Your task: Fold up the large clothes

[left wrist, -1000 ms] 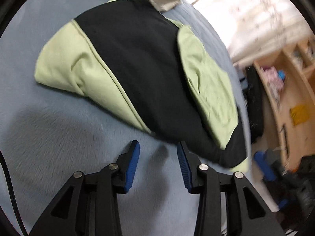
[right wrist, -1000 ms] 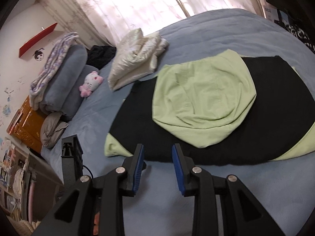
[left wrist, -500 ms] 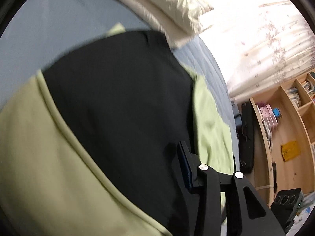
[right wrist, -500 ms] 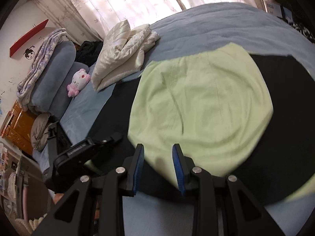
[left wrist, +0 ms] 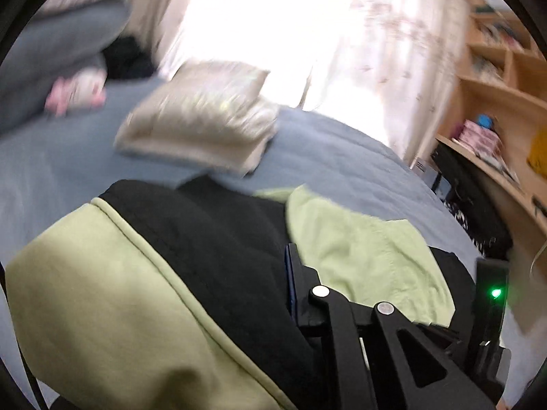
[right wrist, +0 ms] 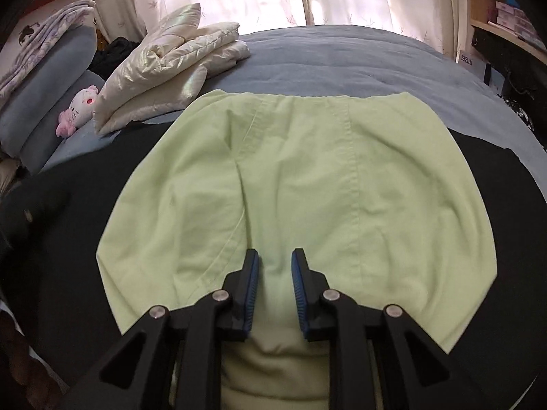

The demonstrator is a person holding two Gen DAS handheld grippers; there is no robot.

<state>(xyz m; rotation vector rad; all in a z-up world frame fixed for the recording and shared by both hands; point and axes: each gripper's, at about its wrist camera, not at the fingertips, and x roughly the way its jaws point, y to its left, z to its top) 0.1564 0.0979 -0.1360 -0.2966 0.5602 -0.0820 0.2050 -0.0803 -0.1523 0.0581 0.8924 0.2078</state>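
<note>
A large black garment with pale green sleeves [right wrist: 307, 177] lies spread on the blue-grey bed [right wrist: 342, 58]. My right gripper [right wrist: 275, 256] hangs low over the folded-in green sleeve. Its jaws are closing, with green cloth showing in the gap and the pads apart from it. In the left wrist view the garment [left wrist: 212, 256] is raised and drapes over my left gripper [left wrist: 287, 266]. That gripper's jaws are closing on the black cloth. One blue pad presses the fabric and the other finger is hidden under it. The picture there is blurred.
A folded cream padded jacket [right wrist: 171, 68] lies at the bed's far side. A pink and white plush toy [right wrist: 78, 109] and grey pillows [right wrist: 44, 78] are at the far left. Wooden shelves [left wrist: 495, 109] and dark bags stand beyond the right bed edge. Bright curtains hang behind.
The left gripper went from the bare bed onto the garment's edge, closed on it and rose, tilting upward. The right gripper came down and forward over the green sleeve, its jaws narrowing.
</note>
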